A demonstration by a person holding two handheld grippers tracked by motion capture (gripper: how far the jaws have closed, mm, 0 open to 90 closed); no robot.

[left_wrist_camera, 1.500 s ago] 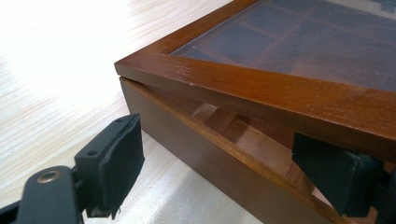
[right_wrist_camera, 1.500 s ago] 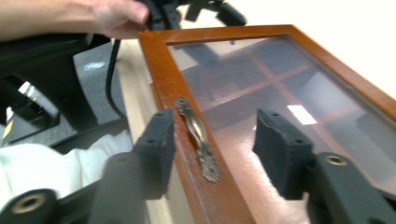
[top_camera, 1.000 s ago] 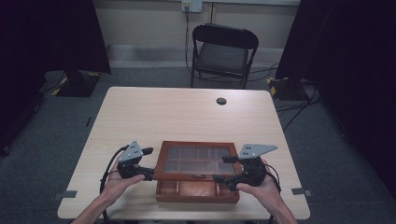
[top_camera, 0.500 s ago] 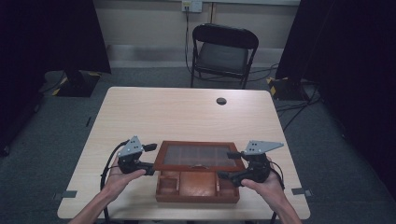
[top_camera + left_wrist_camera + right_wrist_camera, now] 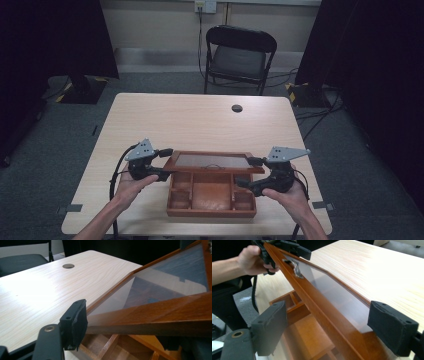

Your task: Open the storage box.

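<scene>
High view. A wooden box (image 5: 212, 197) sits at the near edge of the table (image 5: 200, 120), between the person's two hands. Its glass-paned lid (image 5: 214, 161) is raised at the front, hinged along the far side, so the compartments below show. The left gripper (image 5: 167, 163) is at the lid's left end, one jaw above the frame and one below. The right gripper (image 5: 248, 172) is at the lid's right end, jaws likewise above and below it. A dark round hole (image 5: 237, 108) marks the far part of the table; a folding chair (image 5: 239, 57) stands beyond it.

Left gripper view. The lid (image 5: 160, 312) crosses the picture, tilted, its wooden front rail lying between the jaws. One pad sits against the rail's upper edge; the other is mostly hidden under the rail. These jaws have just been closing, with the lid's frame between them; a firm clamp I cannot confirm. The box's dividers (image 5: 110, 345) show beneath.

Right gripper view. Jaws stand wide apart, the lid's front rail (image 5: 317, 302) running between them, neither pad pressing on it. A small metal handle (image 5: 295, 267) sits on the rail. Farther along, the left hand (image 5: 252, 260) holds its gripper at the lid's other end.
</scene>
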